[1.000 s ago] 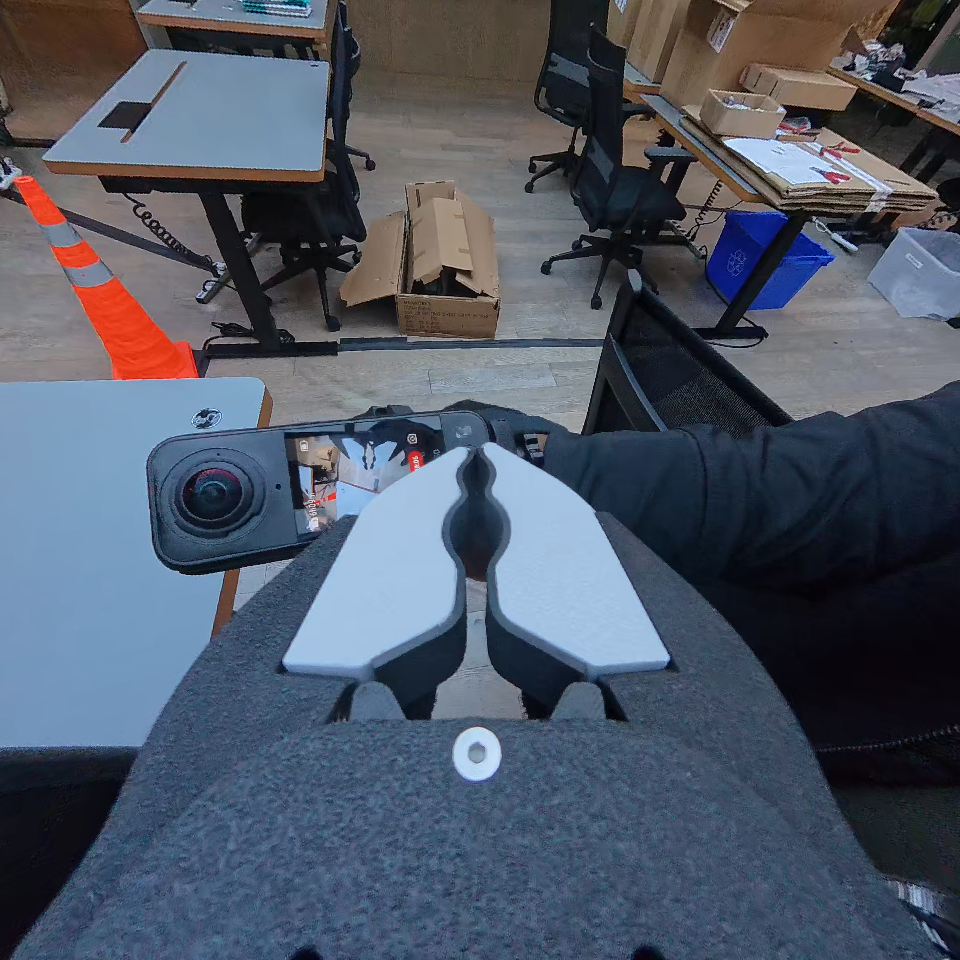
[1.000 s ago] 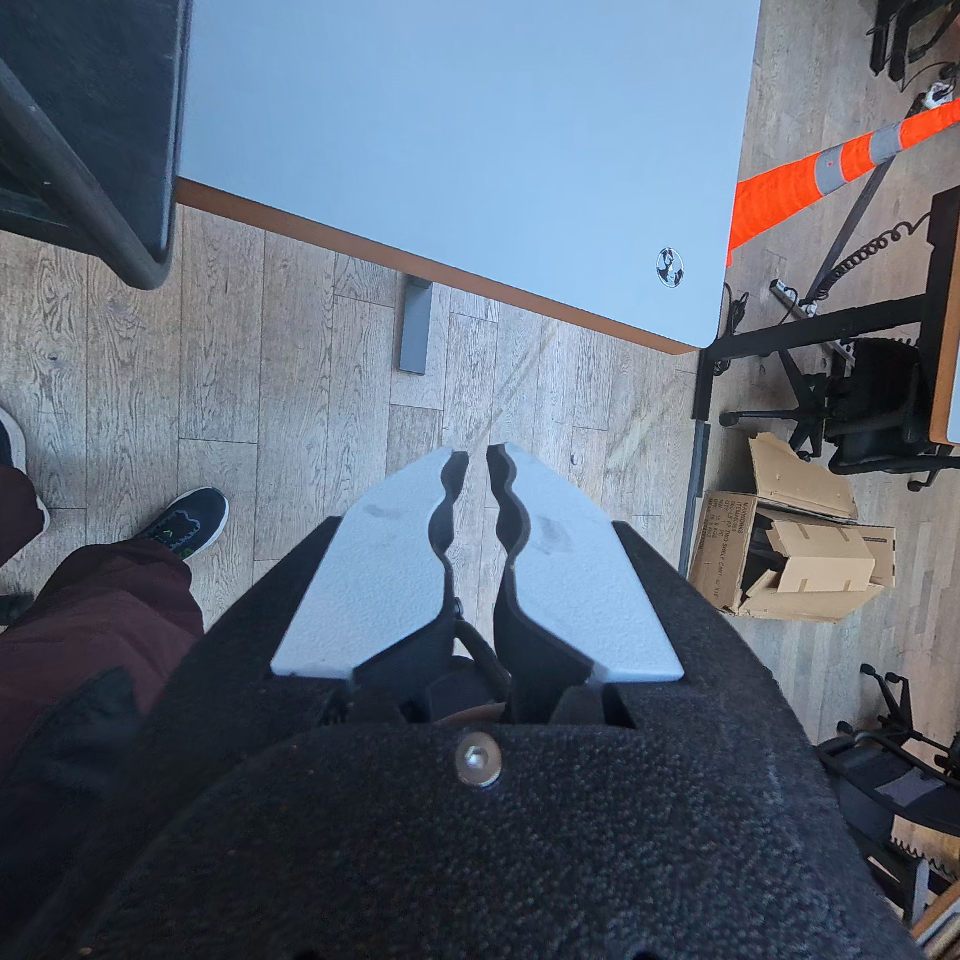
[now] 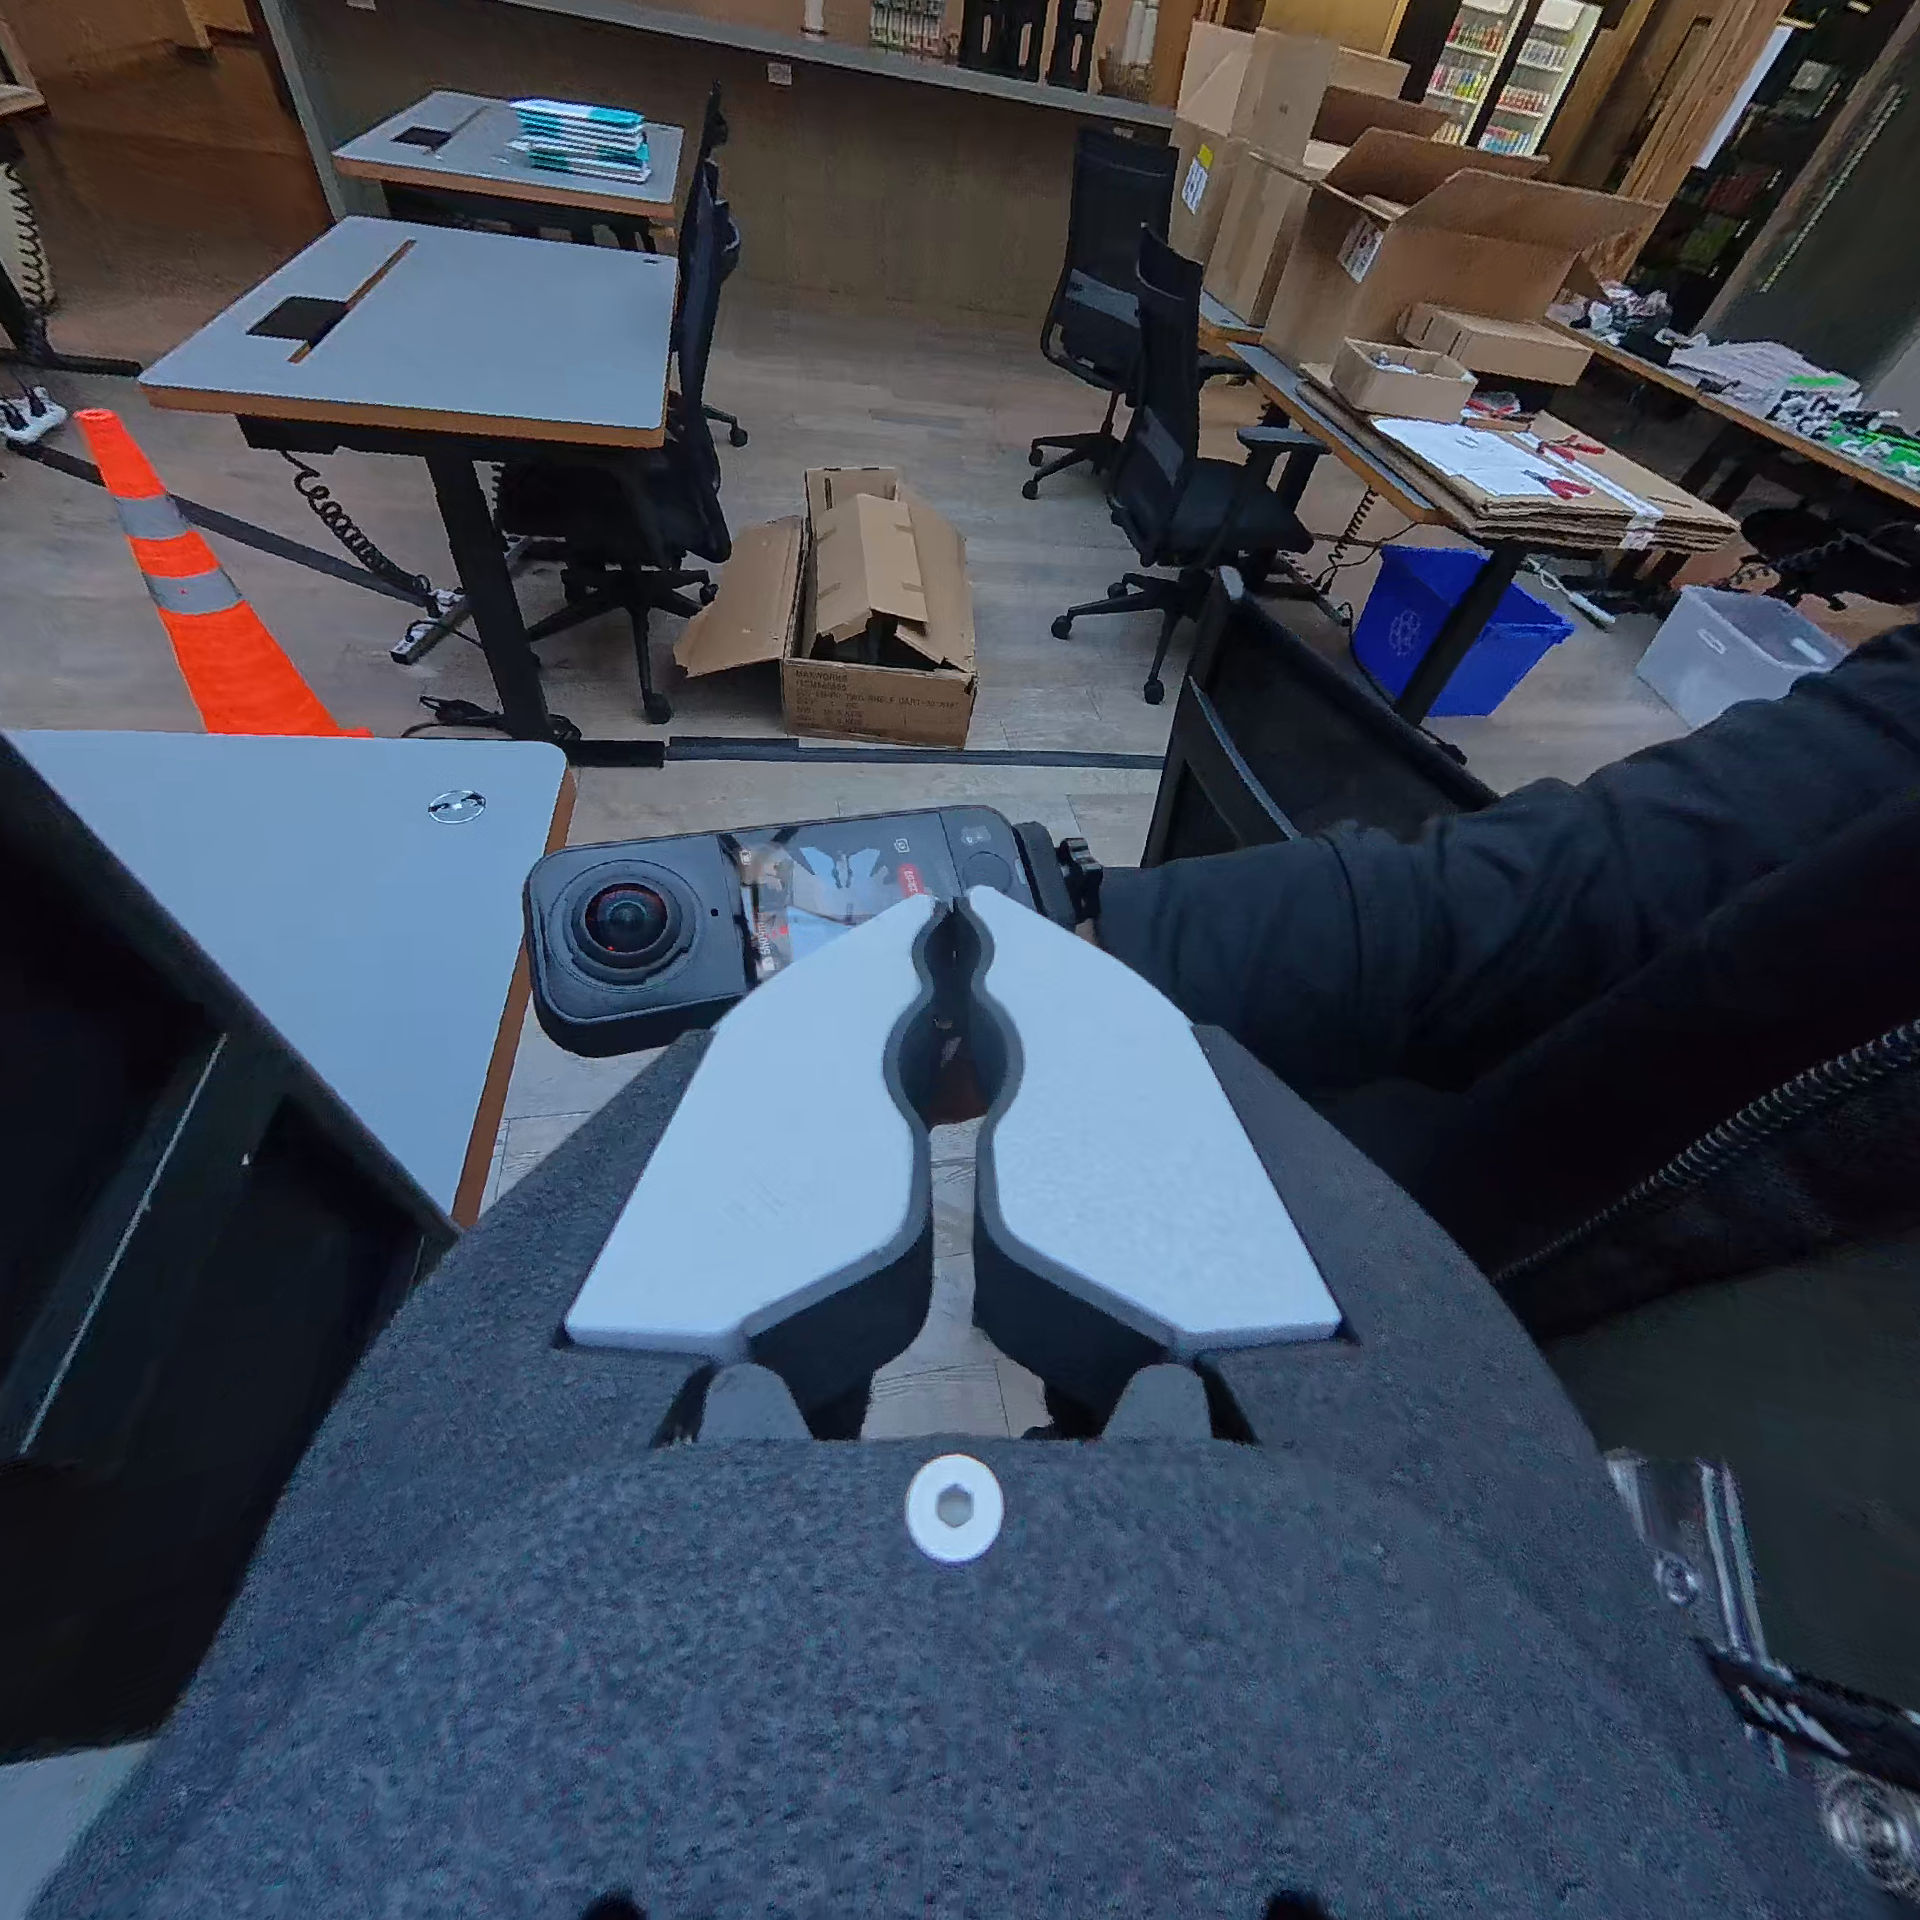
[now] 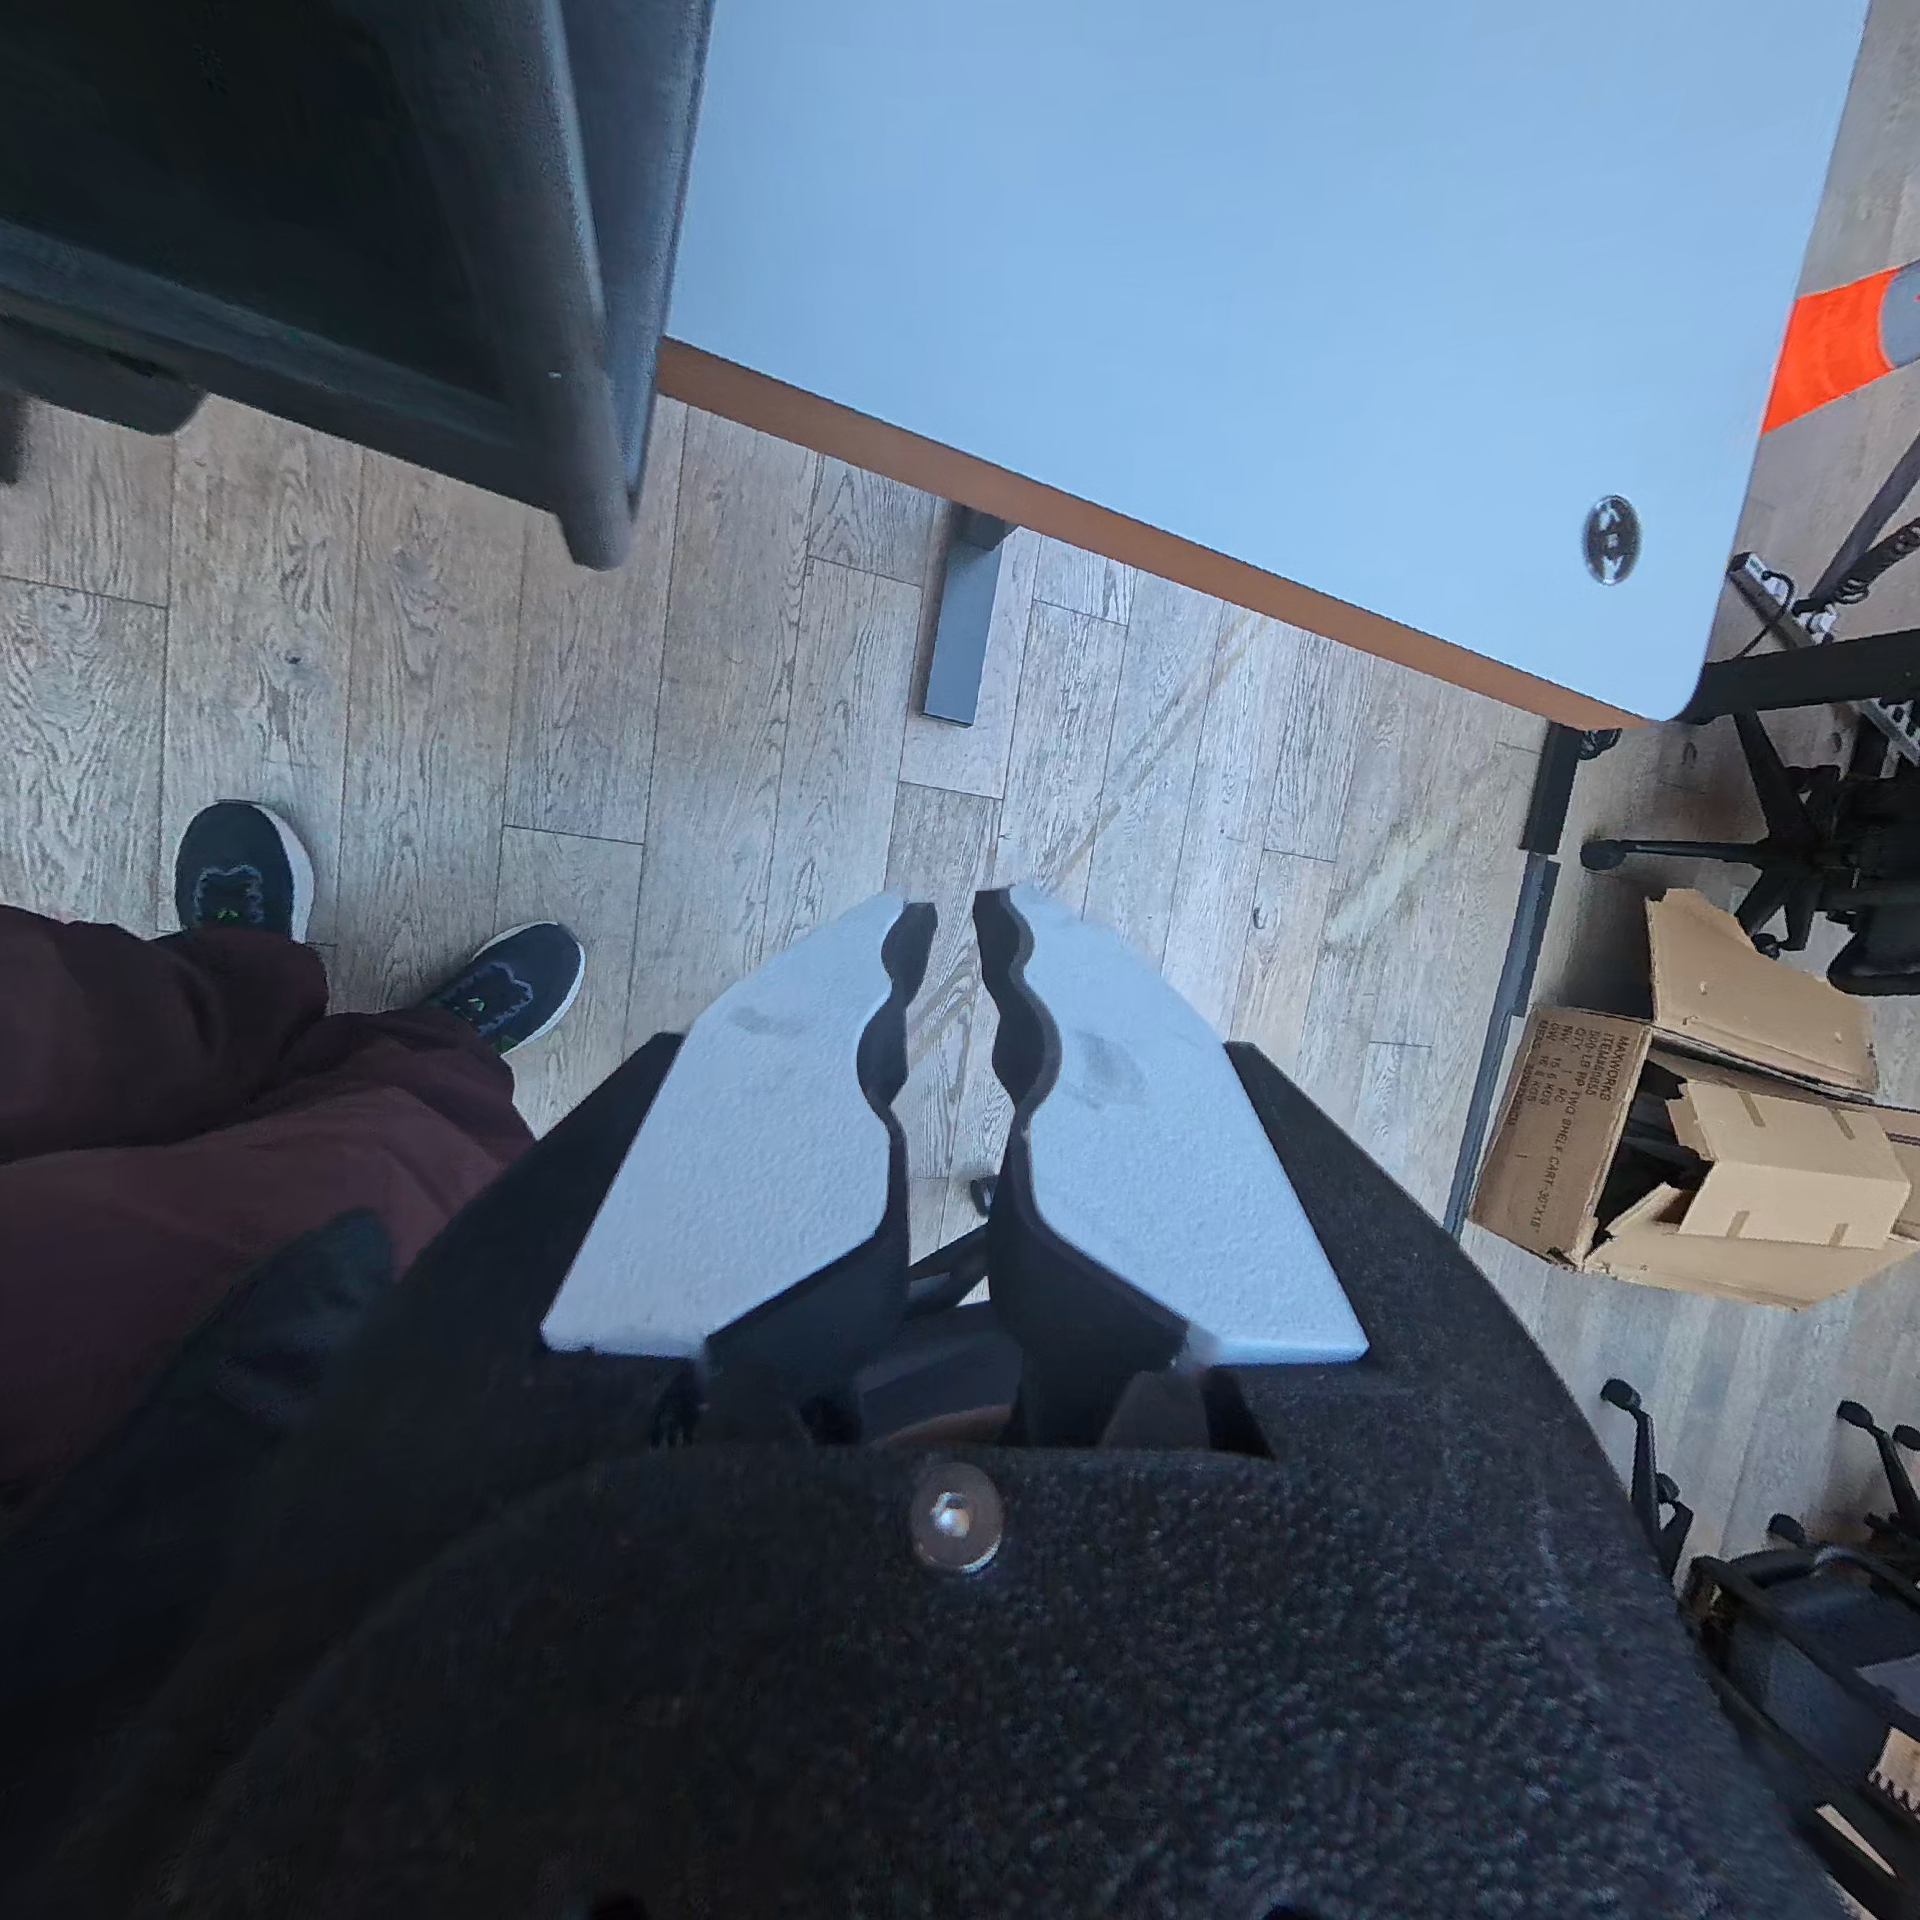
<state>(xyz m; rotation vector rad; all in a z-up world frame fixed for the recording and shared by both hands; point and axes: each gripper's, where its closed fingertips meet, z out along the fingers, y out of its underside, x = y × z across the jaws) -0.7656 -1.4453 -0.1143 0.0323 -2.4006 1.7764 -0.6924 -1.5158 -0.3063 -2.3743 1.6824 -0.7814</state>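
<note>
On my left wrist view, the left gripper [image 3: 951, 914] is clenched, tips meeting on nothing, just in front of a black camera [image 3: 769, 920] beside a dark sleeve [image 3: 1455, 935]. On my right wrist view, the right gripper [image 4: 956, 904] is slightly parted, empty, above the wood floor [image 4: 727, 727] near the grey desk [image 4: 1247, 312].

Left tongs [image 3: 951, 909] are pinched together at the tips, with nothing in them. Right past the tips sits a black action camera [image 3: 665, 935] lying sideways with its lens facing back, on the end of a black sleeve [image 3: 1403, 935]. Right tongs [image 4: 956, 902] have a thin gap and are empty, over wood floor [image 4: 727, 675], with the grey desk [image 4: 1247, 260] up ahead.
</note>
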